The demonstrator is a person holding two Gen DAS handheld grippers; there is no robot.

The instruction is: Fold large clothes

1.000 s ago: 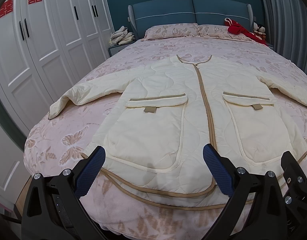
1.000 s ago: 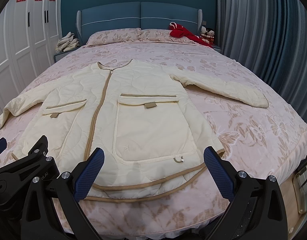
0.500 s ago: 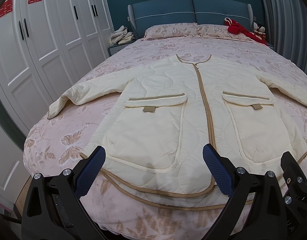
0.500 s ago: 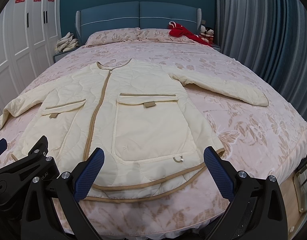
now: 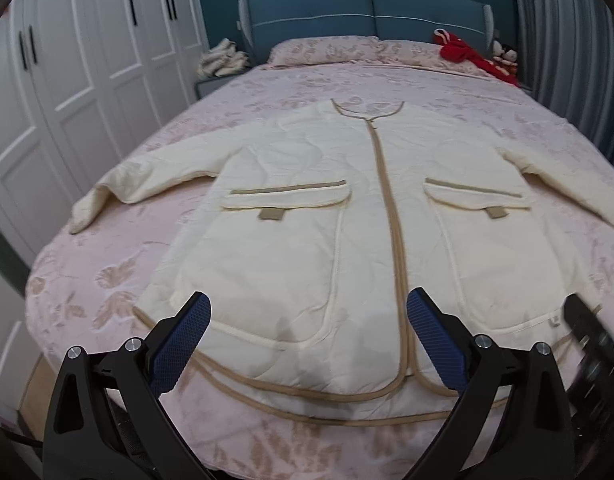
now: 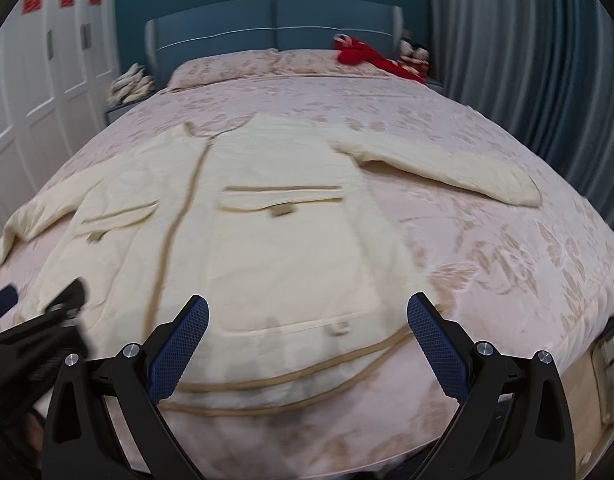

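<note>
A large cream quilted jacket (image 5: 347, 208) with tan trim lies flat, front up, on the bed, sleeves spread to both sides; the right wrist view shows the jacket (image 6: 267, 240) too, somewhat blurred. My left gripper (image 5: 307, 340) hovers open above the hem, left of the zipper. Over the hem below the right pocket my right gripper (image 6: 307, 344) is open too. Neither touches the cloth. Each gripper shows at the edge of the other's view.
The bed (image 5: 87, 280) has a pink floral cover, pillows (image 5: 327, 46) and a red garment (image 5: 467, 52) by the blue headboard. White wardrobes (image 5: 87, 60) stand at left, grey curtains (image 6: 527, 60) at right, a nightstand with a pale bundle (image 5: 223, 60) beside the bed.
Both grippers have moved forward over the bed and swung a little, so the jacket sits closer and more central. The right wrist view is now blurred by motion. Both stay open.
</note>
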